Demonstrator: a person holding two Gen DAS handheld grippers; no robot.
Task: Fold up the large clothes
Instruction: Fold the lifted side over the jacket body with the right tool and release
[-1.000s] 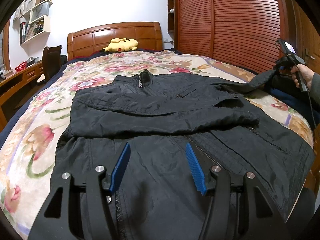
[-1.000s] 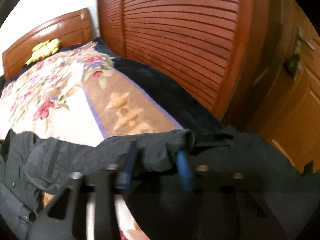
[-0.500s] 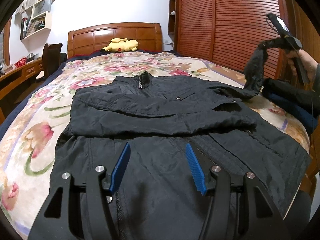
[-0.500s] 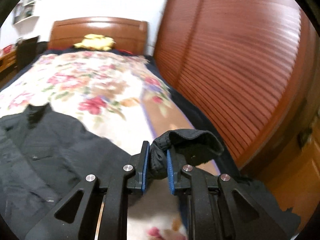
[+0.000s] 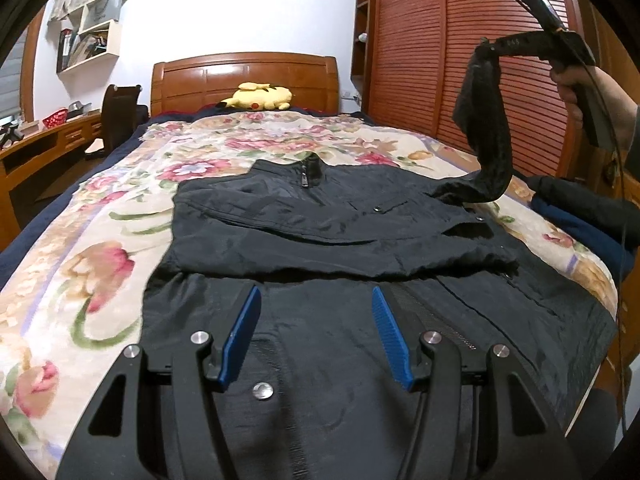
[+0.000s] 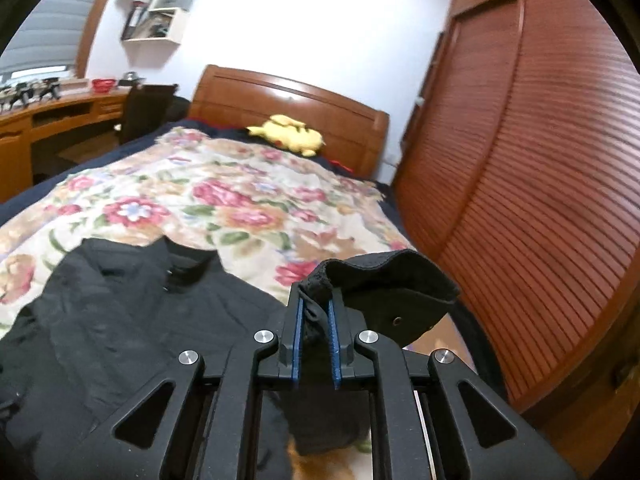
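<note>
A black zip jacket (image 5: 320, 232) lies flat on the floral bedspread (image 5: 80, 248), collar toward the headboard, one sleeve folded across its chest. My left gripper (image 5: 316, 308) is open and empty, low over the jacket's lower front. My right gripper (image 6: 315, 312) is shut on the cuff of the other sleeve (image 6: 384, 280). In the left wrist view the right gripper (image 5: 486, 50) holds that sleeve (image 5: 486, 136) lifted high above the bed's right side, the sleeve hanging down to the shoulder. The jacket body (image 6: 120, 320) lies below and left in the right wrist view.
A yellow plush toy (image 5: 258, 97) lies by the wooden headboard (image 5: 244, 76). A slatted wooden wardrobe (image 5: 432, 60) runs along the bed's right side. A desk (image 5: 36, 144) and chair (image 5: 120, 116) stand to the left. A dark blue cloth (image 5: 580, 216) lies at the bed's right edge.
My right gripper has lifted the sleeve cuff from low at the bed's right edge to high in the air and turned toward the headboard. The left gripper has stayed put.
</note>
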